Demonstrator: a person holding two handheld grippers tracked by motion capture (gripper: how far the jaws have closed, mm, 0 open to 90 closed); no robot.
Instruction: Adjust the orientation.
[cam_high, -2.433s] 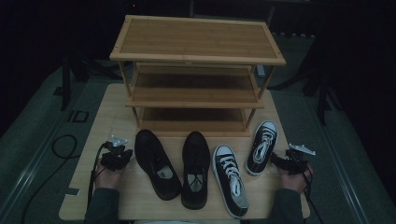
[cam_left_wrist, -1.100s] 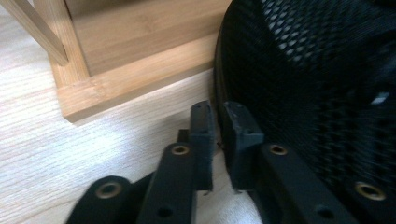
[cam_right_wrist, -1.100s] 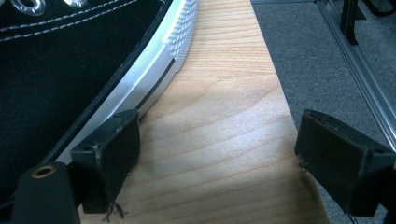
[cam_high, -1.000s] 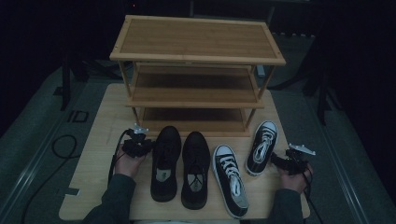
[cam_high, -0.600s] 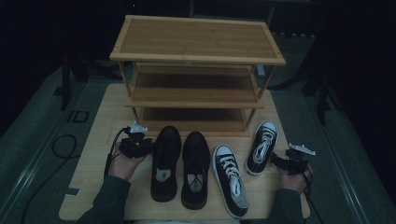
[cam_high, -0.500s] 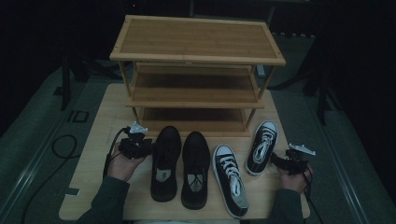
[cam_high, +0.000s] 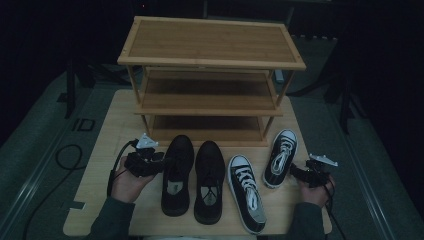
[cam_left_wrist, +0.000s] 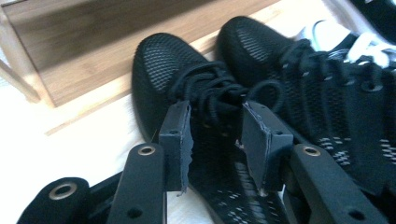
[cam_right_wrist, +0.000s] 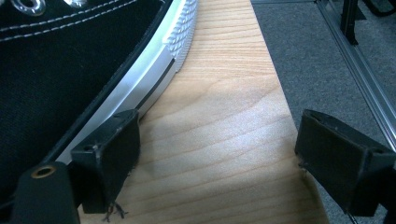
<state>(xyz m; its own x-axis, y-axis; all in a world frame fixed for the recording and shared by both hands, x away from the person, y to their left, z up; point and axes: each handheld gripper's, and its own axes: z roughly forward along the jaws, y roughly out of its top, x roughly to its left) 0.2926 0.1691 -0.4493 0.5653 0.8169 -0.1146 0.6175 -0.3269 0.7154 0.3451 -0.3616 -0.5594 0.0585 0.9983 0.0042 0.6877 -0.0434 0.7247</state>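
Two black mesh shoes (cam_high: 176, 175) (cam_high: 209, 180) stand side by side before the wooden rack (cam_high: 210, 75), toes toward it. My left gripper (cam_high: 159, 161) hovers at the left shoe's (cam_left_wrist: 163, 70) side. Its jaws have just been opening, and the left gripper (cam_left_wrist: 215, 130) now stands open with the laces showing past the gap, the pads off the shoe. A pair of black-and-white sneakers (cam_high: 247, 192) (cam_high: 281, 157) lies to the right. My right gripper (cam_high: 295, 172) rests open on the table, and one finger (cam_right_wrist: 109, 149) lies against a sneaker's white sole (cam_right_wrist: 140, 88).
The rack has three shelves, all bare. The wooden table (cam_high: 100, 145) ends just right of my right gripper (cam_right_wrist: 215, 140), with grey floor (cam_right_wrist: 327, 56) beyond. A cable (cam_high: 65, 155) loops on the floor to the left.
The left black shoe, slanted earlier, now stands straight beside its mate. My left gripper came right to it, then its jaws spread. The right gripper has kept still.
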